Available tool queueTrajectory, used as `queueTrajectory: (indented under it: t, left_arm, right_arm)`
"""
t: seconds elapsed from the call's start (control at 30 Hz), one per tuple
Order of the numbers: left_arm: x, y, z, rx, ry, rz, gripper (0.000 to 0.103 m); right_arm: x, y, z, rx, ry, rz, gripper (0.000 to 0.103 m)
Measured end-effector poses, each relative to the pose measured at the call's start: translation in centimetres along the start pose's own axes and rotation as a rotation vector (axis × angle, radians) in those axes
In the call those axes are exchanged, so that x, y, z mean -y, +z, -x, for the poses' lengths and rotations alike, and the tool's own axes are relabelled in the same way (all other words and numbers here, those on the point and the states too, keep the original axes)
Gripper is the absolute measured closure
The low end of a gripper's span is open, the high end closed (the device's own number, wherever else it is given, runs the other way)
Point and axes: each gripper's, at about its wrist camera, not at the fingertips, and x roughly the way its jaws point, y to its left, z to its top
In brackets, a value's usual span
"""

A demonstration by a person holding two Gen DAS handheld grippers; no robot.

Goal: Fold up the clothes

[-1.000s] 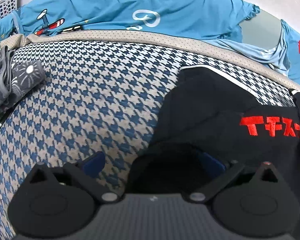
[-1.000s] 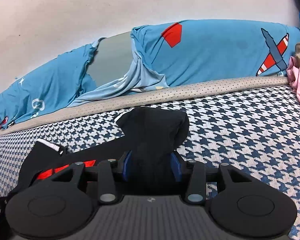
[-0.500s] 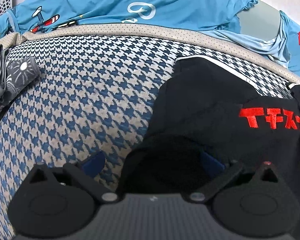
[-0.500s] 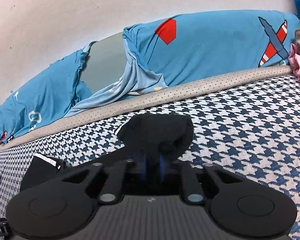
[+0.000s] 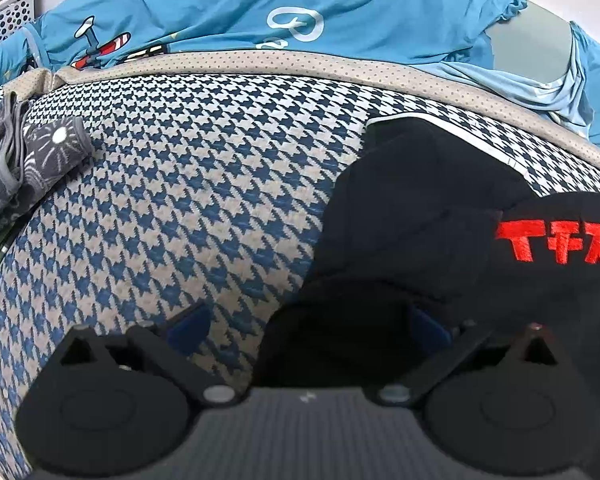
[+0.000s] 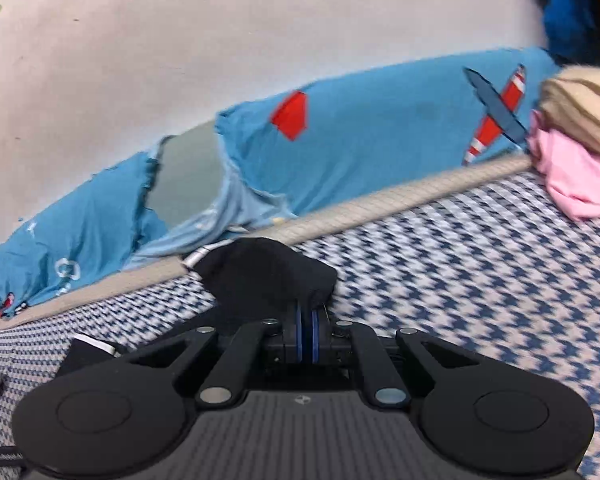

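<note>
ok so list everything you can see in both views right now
garment: 1, black with red lettering, on the mattress, bunched at both grippers
mattress: 1, blue and beige houndstooth, under everything
sheet: 1, blue with plane prints, behind the mattress
grey cloth: 1, patterned grey, left edge of the left view
pink cloth: 1, pink, right edge, beige cloth on top
basket: 1, white, top left corner
left gripper: open, garment between its fingers
right gripper: shut on the garment

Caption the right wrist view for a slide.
Right gripper shut on black garment over houndstooth bed cover.
</note>
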Motion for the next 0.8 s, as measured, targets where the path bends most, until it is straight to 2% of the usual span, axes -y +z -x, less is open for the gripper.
queueTrajectory:
  t: [0.27, 0.43, 0.6, 0.73, 0.8]
  left_arm:
    - [0.1, 0.0, -0.3, -0.008, 0.013, 0.005, 0.000]
    - [0.1, -0.1, -0.8, -0.027, 0.017, 0.007, 0.000]
    - [-0.1, -0.2, -0.9, -0.034, 0.014, 0.015, 0.000]
    - [0.0, -0.2, -0.8, -0.038, 0.010, 0.015, 0.000]
    - [0.0, -0.2, -0.8, -0.039, 0.007, 0.016, 0.000]
  right_arm:
    - [3.8, -1.4, -0.1, -0.171, -0.039, -0.078, 0.096]
    - [4.8, -1.9, 0.0, -0.251, -0.065, -0.049, 0.095]
    - [4.9, -0.8, 1.6, -0.237, -0.074, -0.052, 0.085]
    - [4.5, 0.7, 3.4, -0.163, -0.068, -0.037, 0.083]
    - [4.1, 1.3, 4.0, -0.118, -0.069, -0.034, 0.079]
